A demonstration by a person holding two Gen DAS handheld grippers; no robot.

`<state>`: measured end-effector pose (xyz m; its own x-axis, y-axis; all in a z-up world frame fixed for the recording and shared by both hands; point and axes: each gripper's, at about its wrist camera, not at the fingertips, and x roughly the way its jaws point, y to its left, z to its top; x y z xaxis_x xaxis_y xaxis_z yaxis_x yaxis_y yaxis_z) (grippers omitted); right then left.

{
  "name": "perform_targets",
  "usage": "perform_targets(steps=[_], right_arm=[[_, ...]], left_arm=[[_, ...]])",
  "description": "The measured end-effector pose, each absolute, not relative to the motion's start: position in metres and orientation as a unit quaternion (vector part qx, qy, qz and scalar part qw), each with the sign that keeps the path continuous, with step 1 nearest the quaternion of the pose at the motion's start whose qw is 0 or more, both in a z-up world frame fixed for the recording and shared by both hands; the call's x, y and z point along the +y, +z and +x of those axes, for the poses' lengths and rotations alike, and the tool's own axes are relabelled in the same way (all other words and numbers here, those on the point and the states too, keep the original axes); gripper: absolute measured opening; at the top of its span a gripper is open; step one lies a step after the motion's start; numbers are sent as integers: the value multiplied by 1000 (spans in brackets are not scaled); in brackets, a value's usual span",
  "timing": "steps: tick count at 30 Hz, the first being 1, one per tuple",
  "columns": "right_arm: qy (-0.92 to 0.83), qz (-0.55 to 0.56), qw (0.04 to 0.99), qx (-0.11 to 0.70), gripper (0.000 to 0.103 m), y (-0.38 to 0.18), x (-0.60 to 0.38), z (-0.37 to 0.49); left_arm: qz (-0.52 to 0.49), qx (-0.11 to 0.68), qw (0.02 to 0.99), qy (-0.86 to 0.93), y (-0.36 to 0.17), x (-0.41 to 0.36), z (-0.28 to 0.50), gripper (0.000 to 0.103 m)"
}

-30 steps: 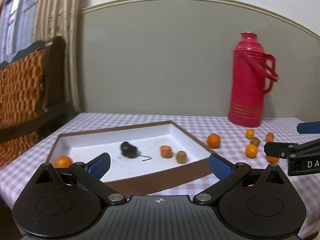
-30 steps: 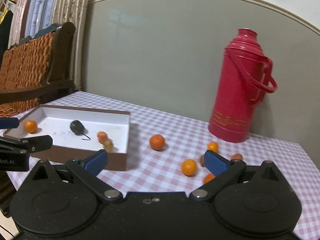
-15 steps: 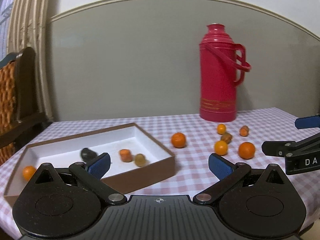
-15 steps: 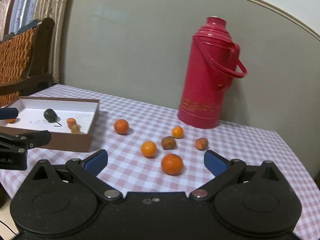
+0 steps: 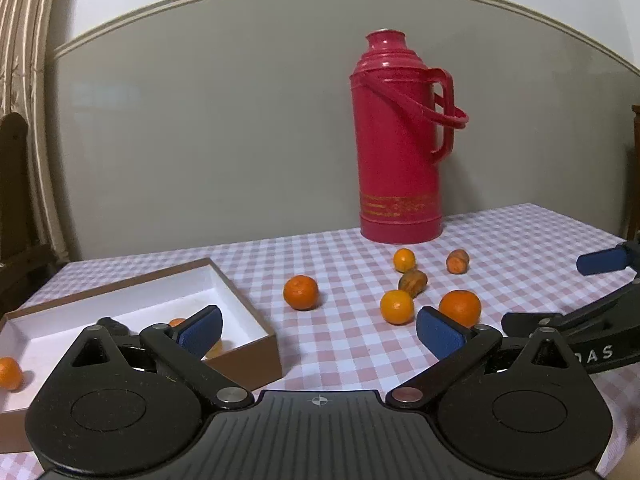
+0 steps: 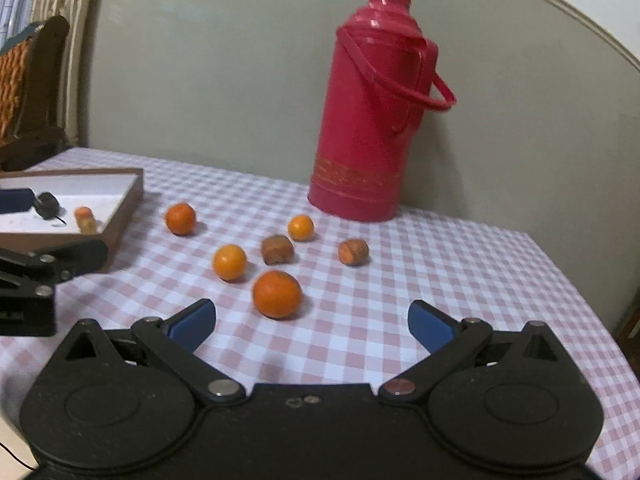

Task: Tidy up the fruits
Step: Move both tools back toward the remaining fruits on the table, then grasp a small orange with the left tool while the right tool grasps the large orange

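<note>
Left gripper (image 5: 319, 330) fingers spread wide, empty, above checked tablecloth (image 5: 344, 344) beside brown box (image 5: 244, 344). Right gripper (image 6: 311, 322) also wide, empty, nearest orange (image 6: 276, 294) just ahead between fingers, not touched. Six loose fruits on cloth near red thermos (image 6: 370, 120): four oranges, two brownish ones. Box holds orange (image 5: 9, 373), dark fruit (image 6: 46, 205), two small pieces.

Box (image 5: 244, 336) sits at table's (image 5: 520, 232) left side, a few fruits (image 5: 9, 372) inside. Six loose fruits (image 6: 276, 294) lie on the table right of the box. Flask (image 5: 400, 140) stands behind them, against the wall (image 5: 200, 120).
</note>
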<state>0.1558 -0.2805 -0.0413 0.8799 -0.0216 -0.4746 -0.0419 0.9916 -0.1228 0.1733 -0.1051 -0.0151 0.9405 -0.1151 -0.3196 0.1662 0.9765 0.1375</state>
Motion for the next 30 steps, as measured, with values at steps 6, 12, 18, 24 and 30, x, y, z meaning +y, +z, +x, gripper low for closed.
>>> perform_targets(steps=[6, 12, 18, 24, 30], right_arm=[[16, -68, 965, 253, 97, -48, -278, 170], [7, -86, 959, 271, 96, -56, -268, 204], [9, -89, 950, 299, 89, -66, -270, 234], [14, -73, 948, 310, 75, -67, -285, 249], [4, -37, 947, 320, 58, -72, -311, 252]], left_arm=[[75, 159, 982, -67, -16, -107, 187, 103], [77, 160, 982, -69, -18, -103, 195, 103], [76, 174, 978, -84, -23, -109, 211, 103], [80, 196, 971, -107, -33, -131, 235, 103], [85, 231, 961, -125, -42, -152, 266, 84]])
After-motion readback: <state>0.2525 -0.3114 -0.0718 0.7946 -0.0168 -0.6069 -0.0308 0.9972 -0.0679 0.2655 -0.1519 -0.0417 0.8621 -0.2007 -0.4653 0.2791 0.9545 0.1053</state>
